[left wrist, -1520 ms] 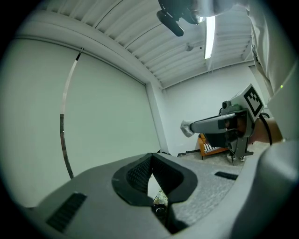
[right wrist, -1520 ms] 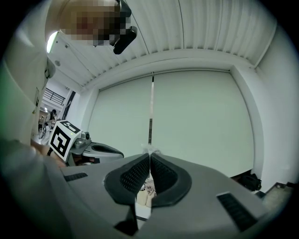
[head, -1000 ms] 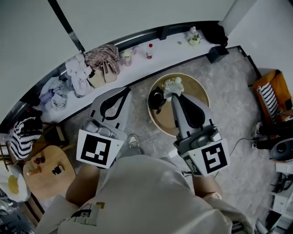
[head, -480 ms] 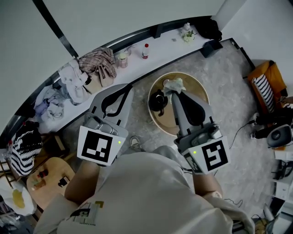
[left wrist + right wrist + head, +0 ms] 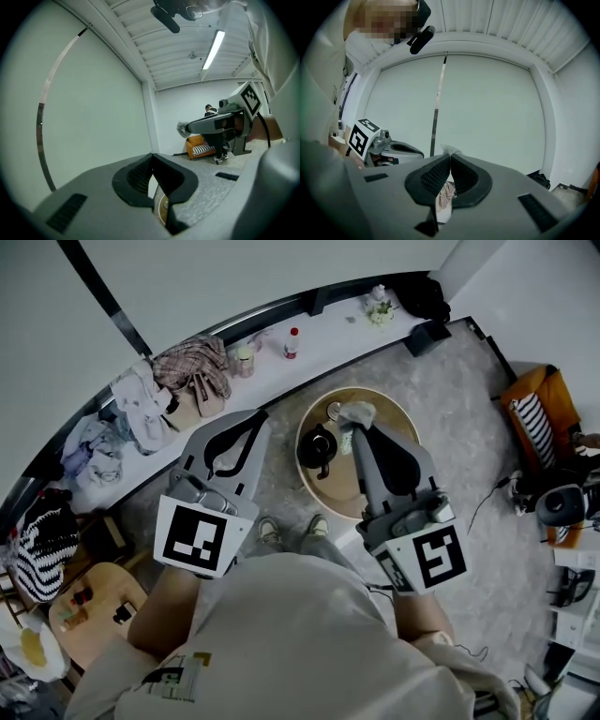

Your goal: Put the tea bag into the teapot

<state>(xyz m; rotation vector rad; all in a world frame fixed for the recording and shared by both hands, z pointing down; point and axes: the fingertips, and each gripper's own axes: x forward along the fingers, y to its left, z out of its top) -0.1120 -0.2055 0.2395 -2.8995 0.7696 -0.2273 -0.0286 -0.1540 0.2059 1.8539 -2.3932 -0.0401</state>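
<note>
The right gripper [image 5: 355, 428] clamped the tea bag [image 5: 357, 412] just right of the teapot [image 5: 317, 447]. The left gripper [image 5: 253, 418], left of the teapot, had its jaws together, empty.

A round tray of light wood [image 5: 330, 491] lies on the grey speckled floor [image 5: 450, 399]. Behind it, a long white curved ledge [image 5: 328, 329] runs along the wall. On the ledge are a checked pinkish cloth [image 5: 192, 357], a heap of pale clothes [image 5: 141, 409] and a small bottle with a red cap [image 5: 290, 343]. An orange armchair [image 5: 530, 409] with a black-and-white striped cushion [image 5: 536, 427] stands at the right. A round wooden stool [image 5: 94, 601] stands at the lower left.
</note>
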